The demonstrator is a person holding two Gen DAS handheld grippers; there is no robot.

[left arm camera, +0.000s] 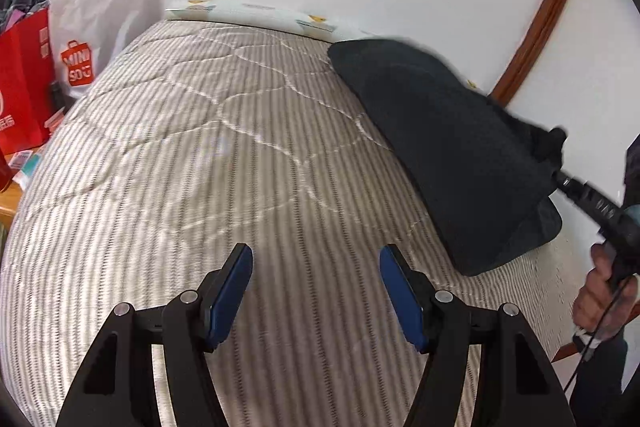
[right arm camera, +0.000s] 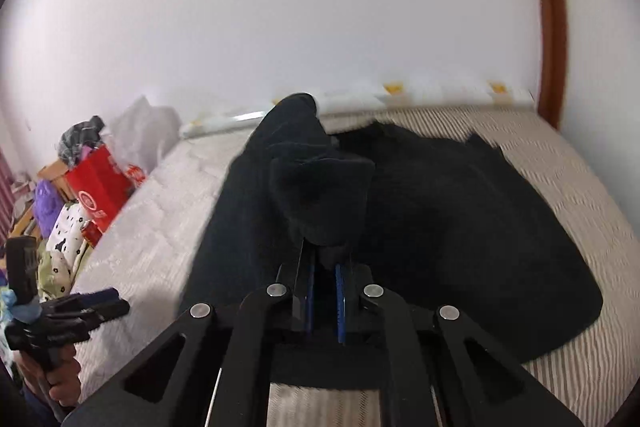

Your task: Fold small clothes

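Left wrist view is showing the left gripper [left arm camera: 316, 287] hanging above the striped mattress [left arm camera: 192, 179] with its pads apart and nothing between them, while the black garment [left arm camera: 448, 147] is being lifted at the right by the right gripper [left arm camera: 560, 179]. Right wrist view is showing the right gripper [right arm camera: 325, 267] clamped on a bunched corner of the black garment [right arm camera: 460, 227], whose long axis is running away toward the wall. Carrying that corner straight across should be giving a square fold.

2 grippers [left arm camera: 316, 263] [right arm camera: 324, 259], 1 black garment [right arm camera: 460, 227], 1 mattress [left arm camera: 200, 167], 1 red bag [left arm camera: 24, 87], 1 white bag [left arm camera: 96, 27].
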